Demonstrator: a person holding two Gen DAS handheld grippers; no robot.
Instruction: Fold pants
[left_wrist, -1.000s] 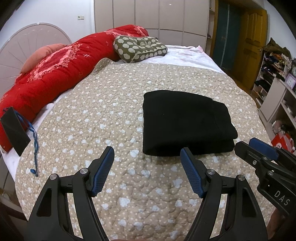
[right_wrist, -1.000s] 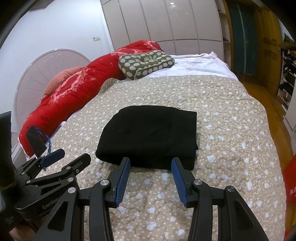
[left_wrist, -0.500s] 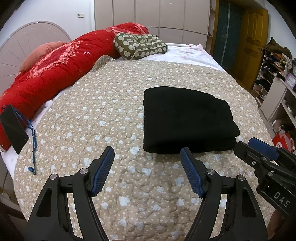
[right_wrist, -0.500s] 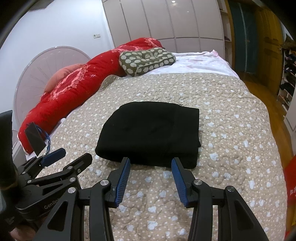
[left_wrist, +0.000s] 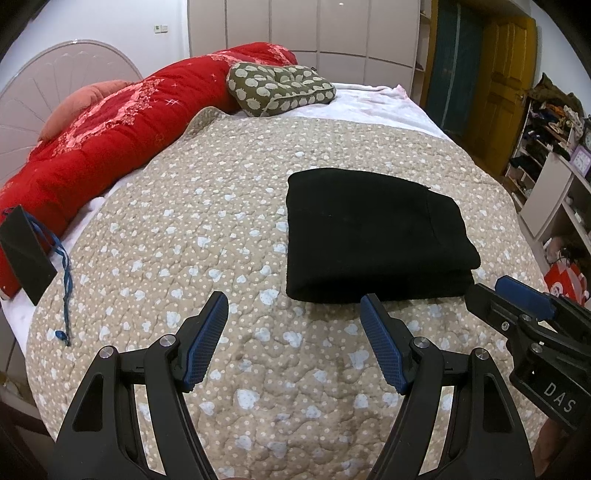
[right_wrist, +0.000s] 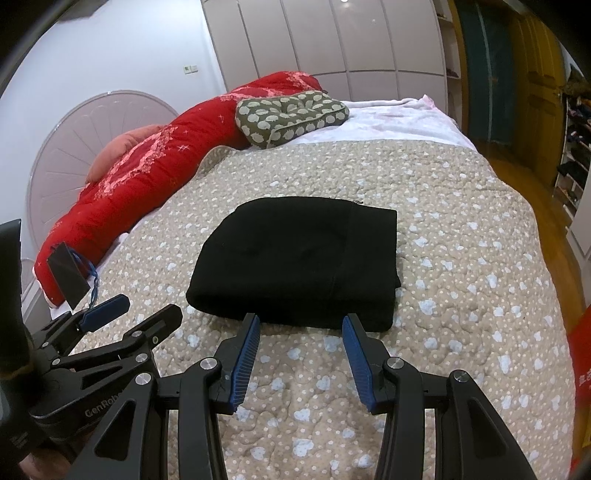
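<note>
The black pants (left_wrist: 373, 232) lie folded into a thick rectangle on the beige quilt (left_wrist: 207, 229), also seen in the right wrist view as the pants (right_wrist: 299, 258). My left gripper (left_wrist: 293, 306) hangs open above the quilt, just short of the pants' near edge and to their left, nothing between its blue pads. My right gripper (right_wrist: 299, 321) is open too, its tips right in front of the pants' near edge, apart from the cloth. Each gripper shows in the other's view: the right gripper (left_wrist: 517, 295), the left gripper (right_wrist: 110, 310).
A red duvet (left_wrist: 110, 140) runs along the left side of the bed, with a green patterned cushion (left_wrist: 277, 88) at its far end. A black tag with a blue cord (left_wrist: 26, 254) lies at the left edge. Shelves (left_wrist: 554, 173) stand right of the bed.
Both views have shifted slightly, the pants sitting a touch higher in frame than a second ago. Grippers stay open, and the pants have not moved on the quilt.
</note>
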